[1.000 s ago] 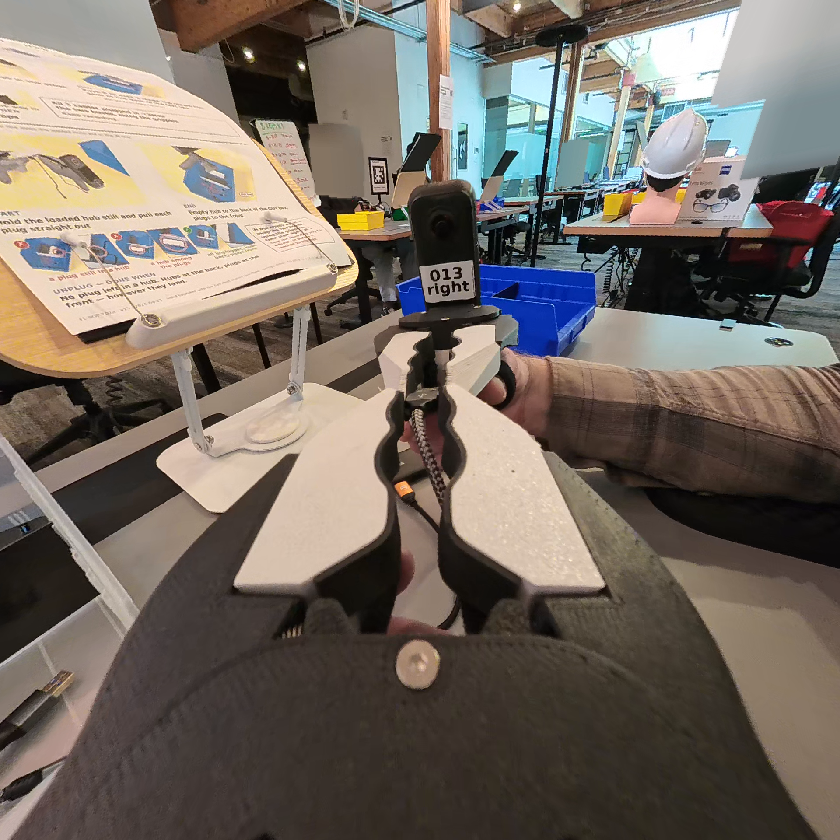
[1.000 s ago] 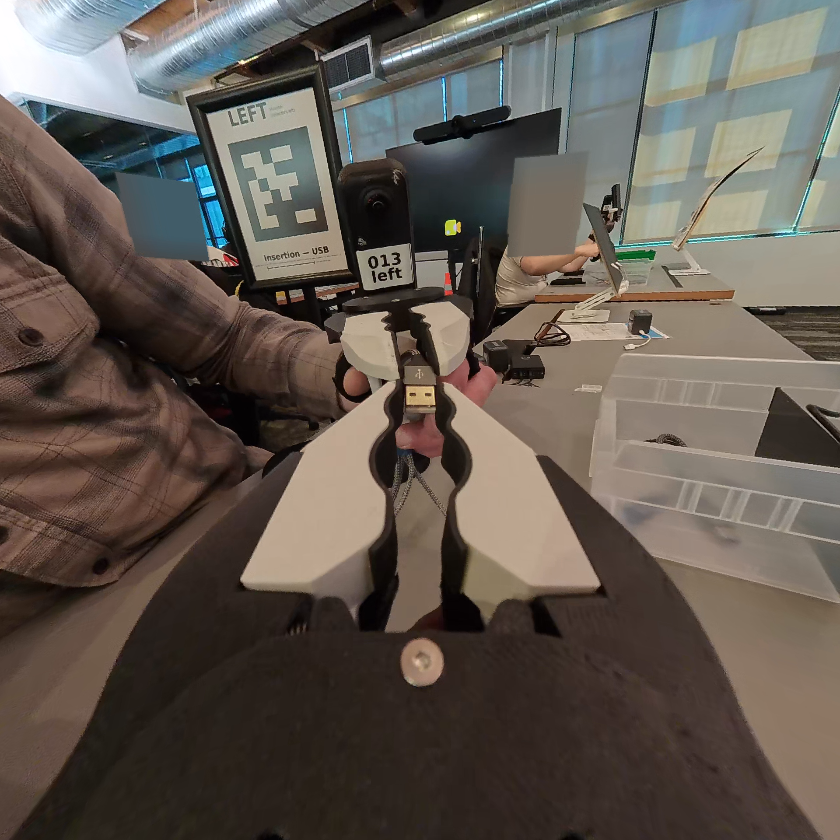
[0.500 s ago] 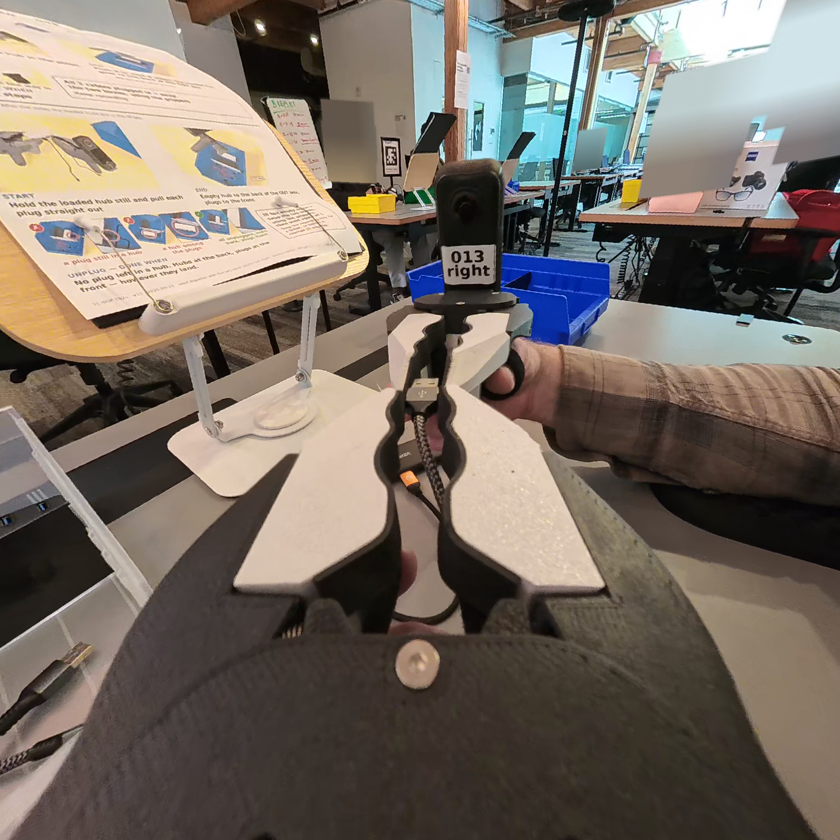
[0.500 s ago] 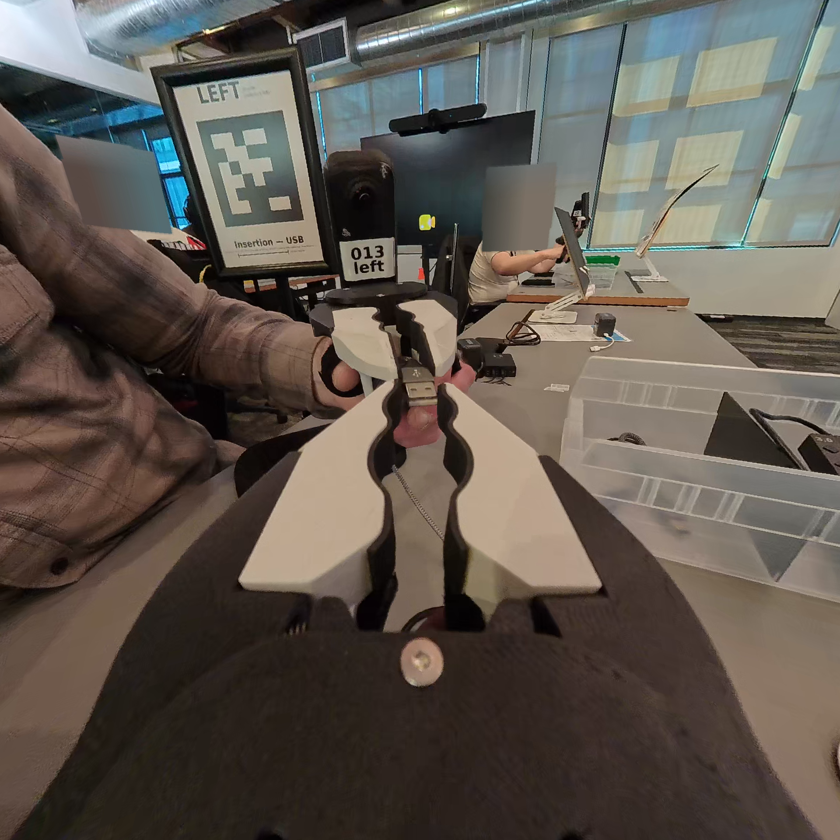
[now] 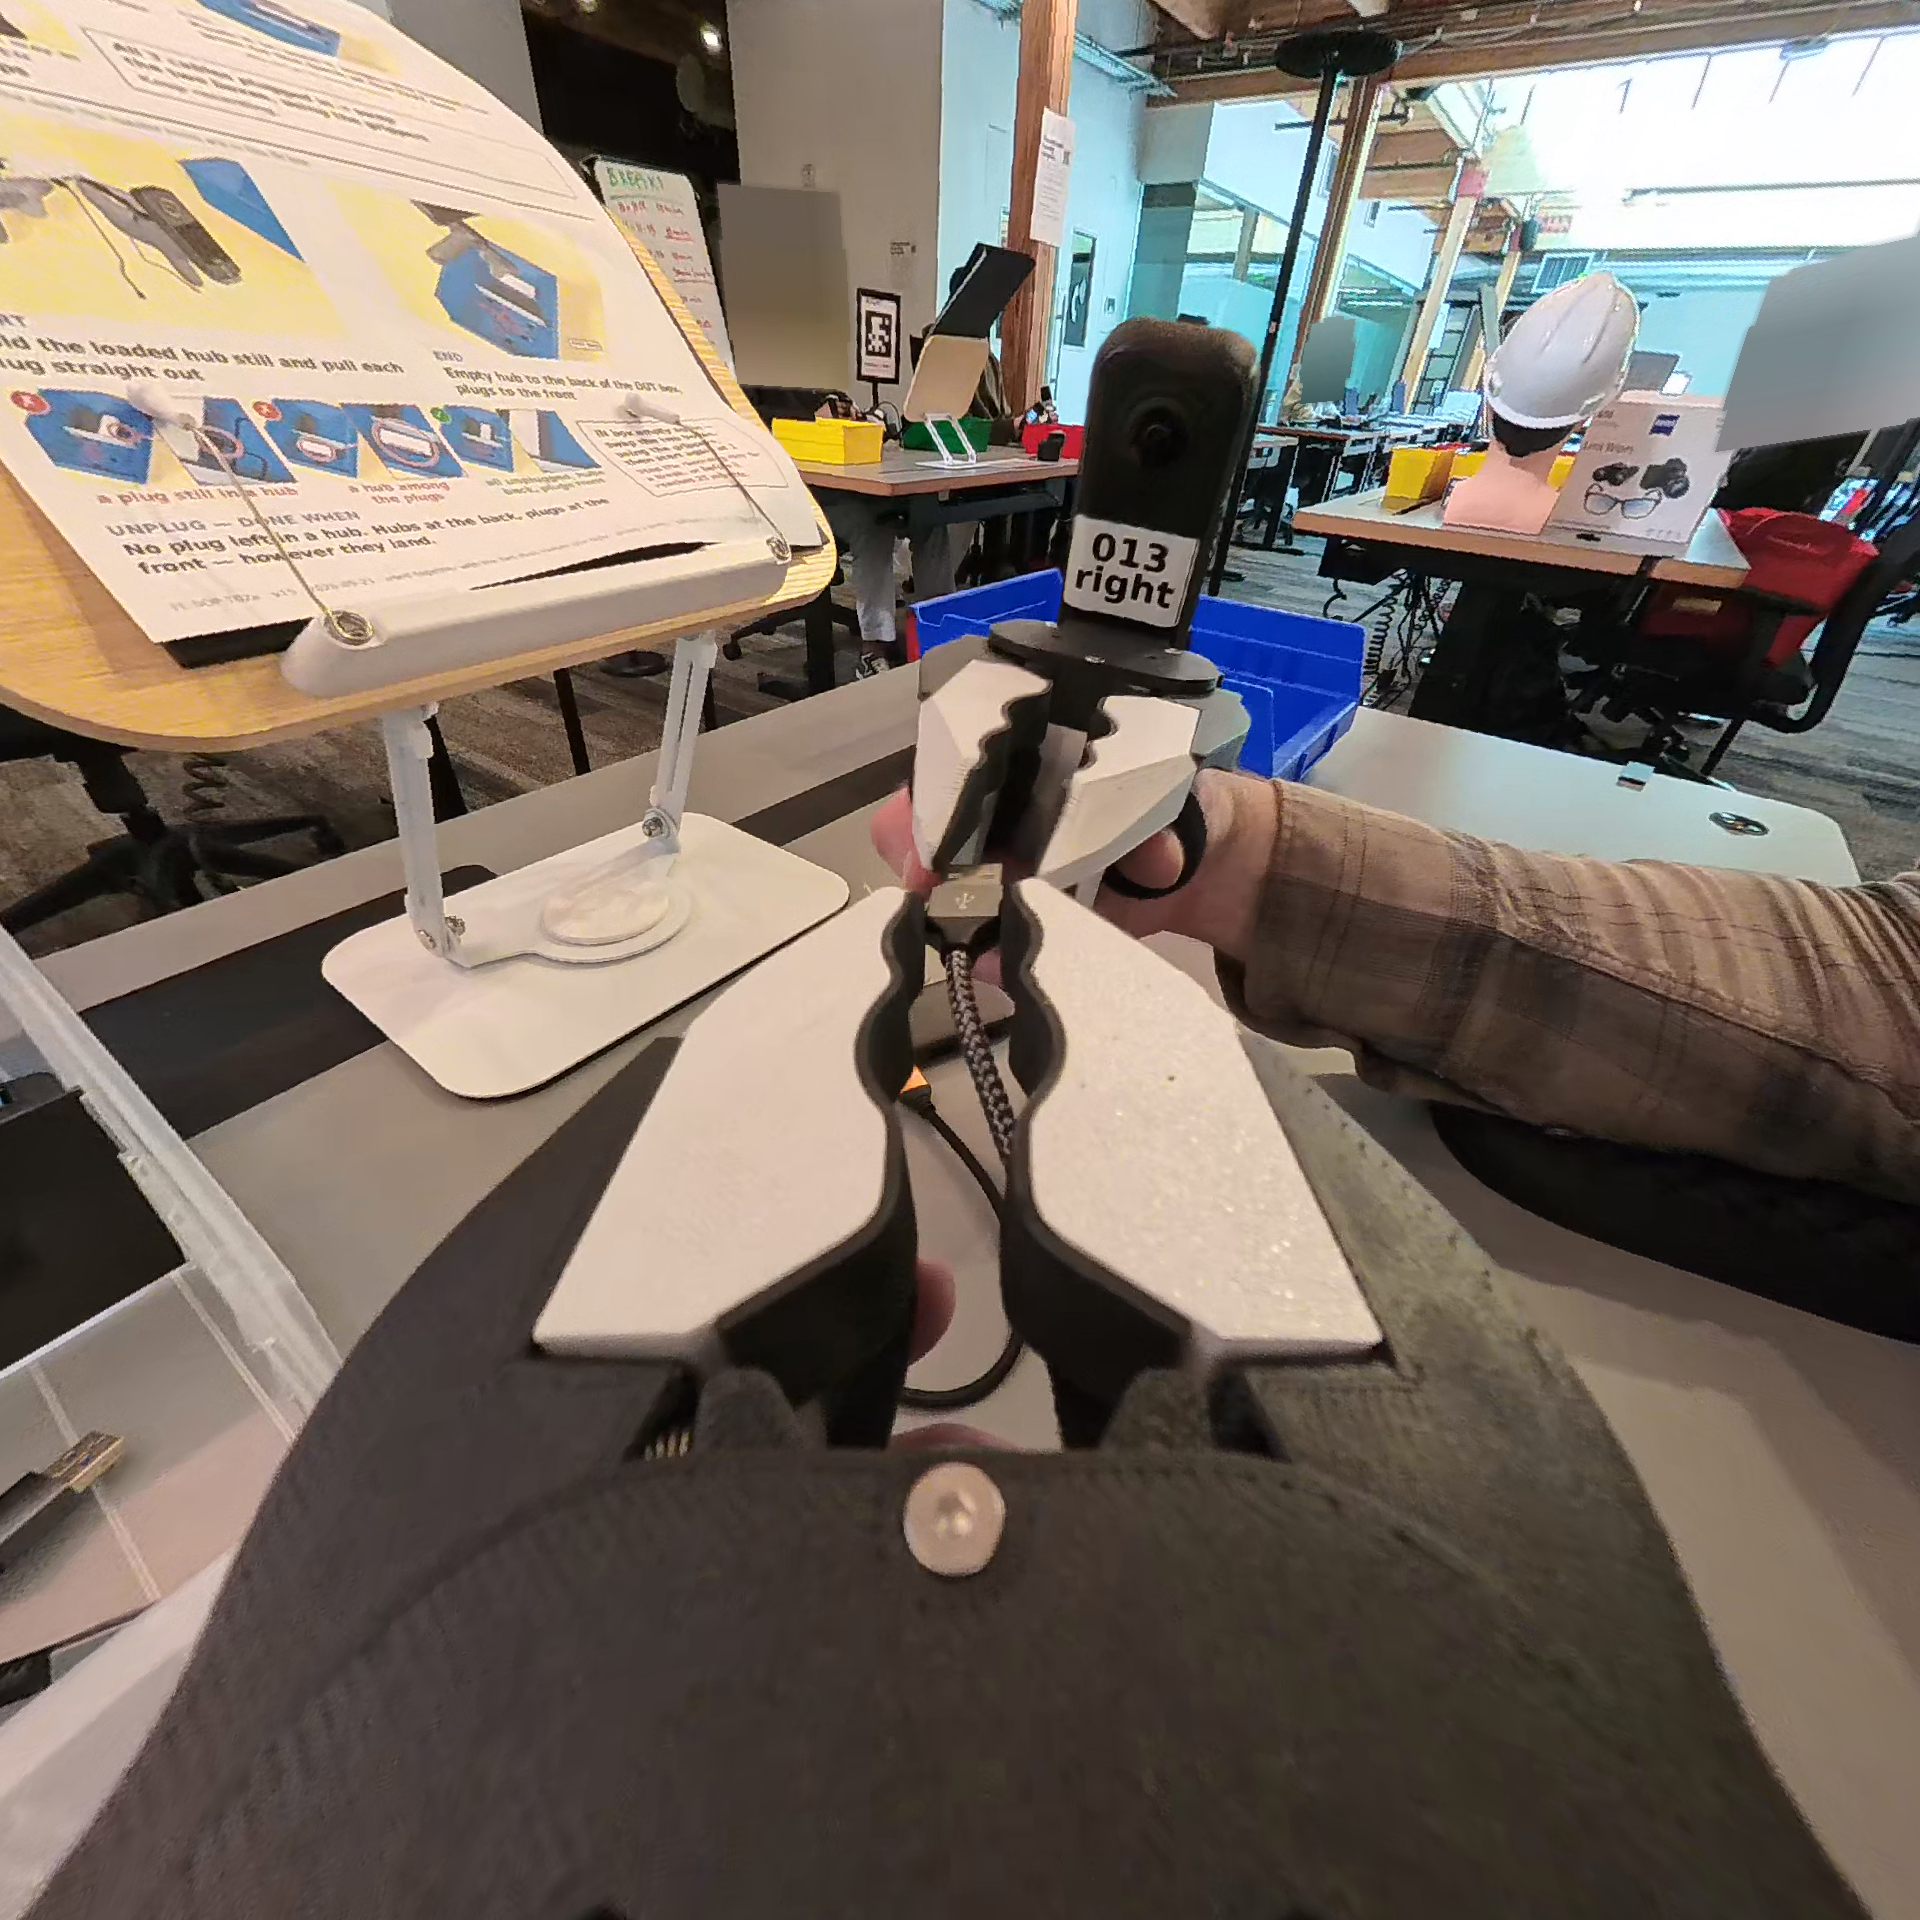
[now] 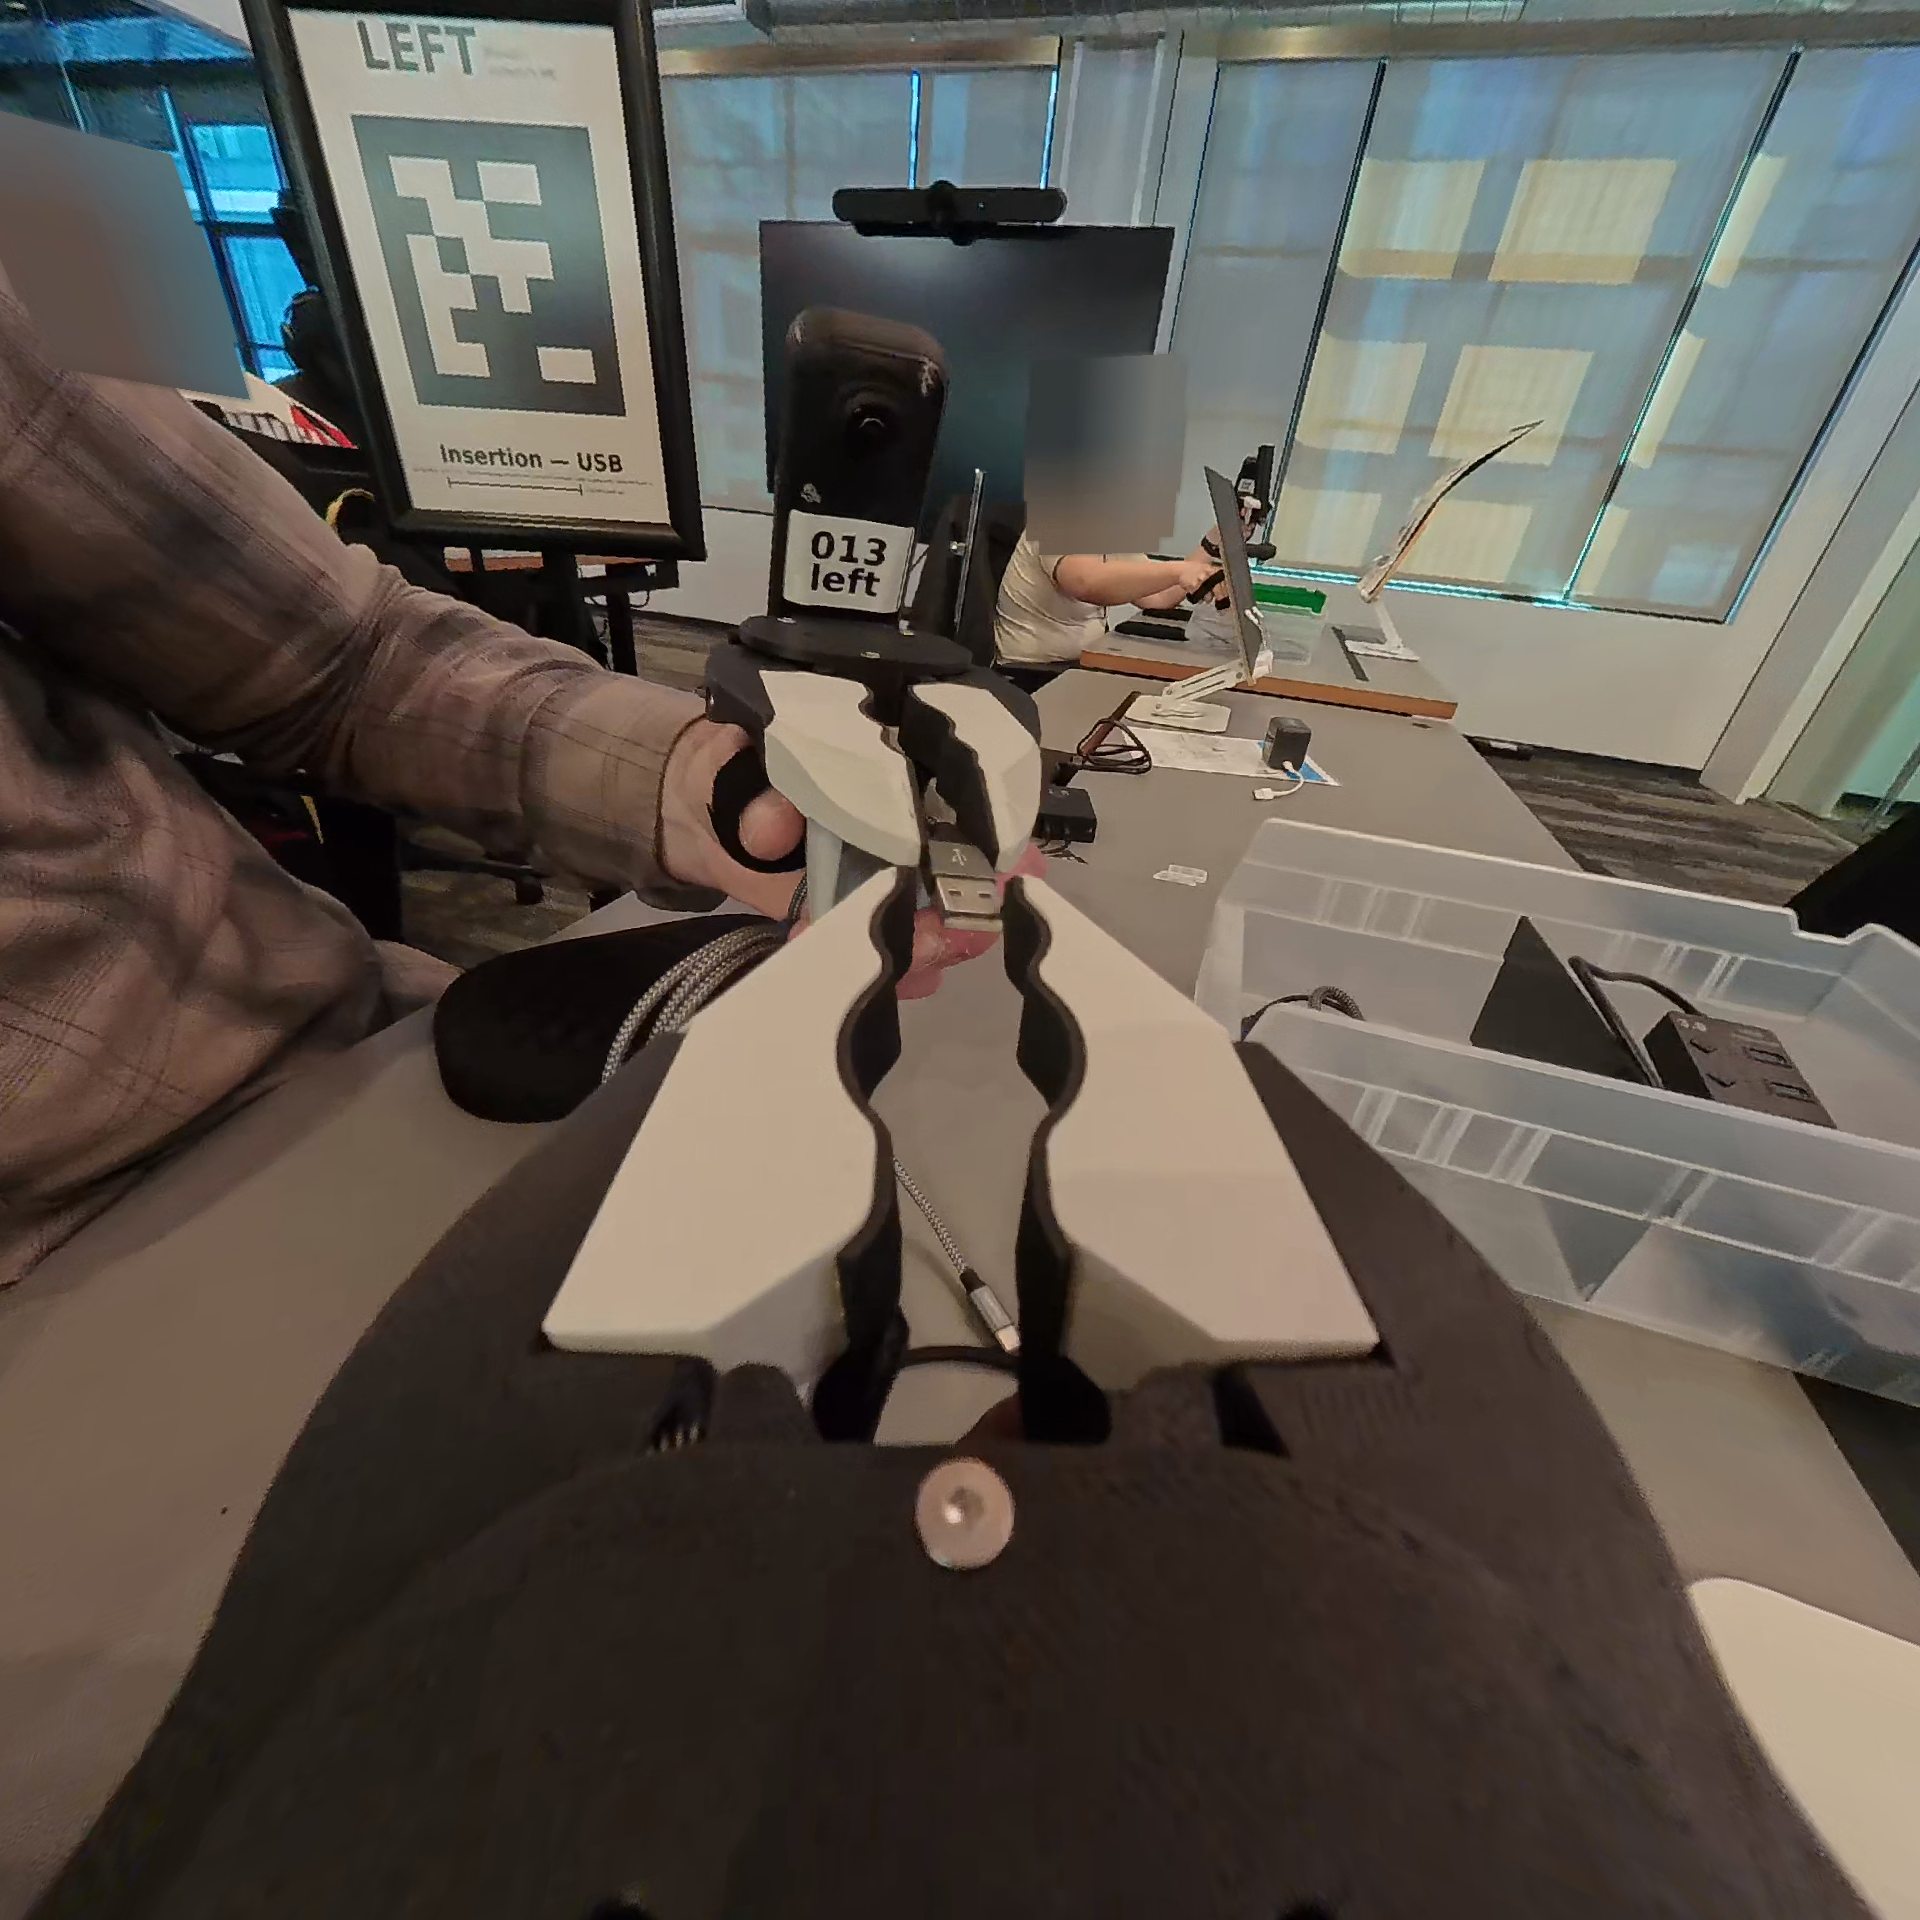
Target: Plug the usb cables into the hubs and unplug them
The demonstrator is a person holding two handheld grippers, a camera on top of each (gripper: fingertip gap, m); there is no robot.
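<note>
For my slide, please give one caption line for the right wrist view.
Left gripper holds a silver USB-A plug between open right gripper fingers.

the two grippers faced each other tip to tip above the table, each held in a hand at the end of a plaid-sleeved forearm. the left gripper (image 5: pixel 961 914) had its fingers drawn close together, pinched on the dark body of a usb plug (image 5: pixel 964 896) at the very tips, while the left hand (image 6: pixel 727 816) wrapped its handle with a finger through the black trigger ring. the right gripper (image 6: pixel 951 904) stood with its fingers parted a little and nothing clamped between them, the right hand (image 5: pixel 1184 862) gripping its handle the same way.
</note>
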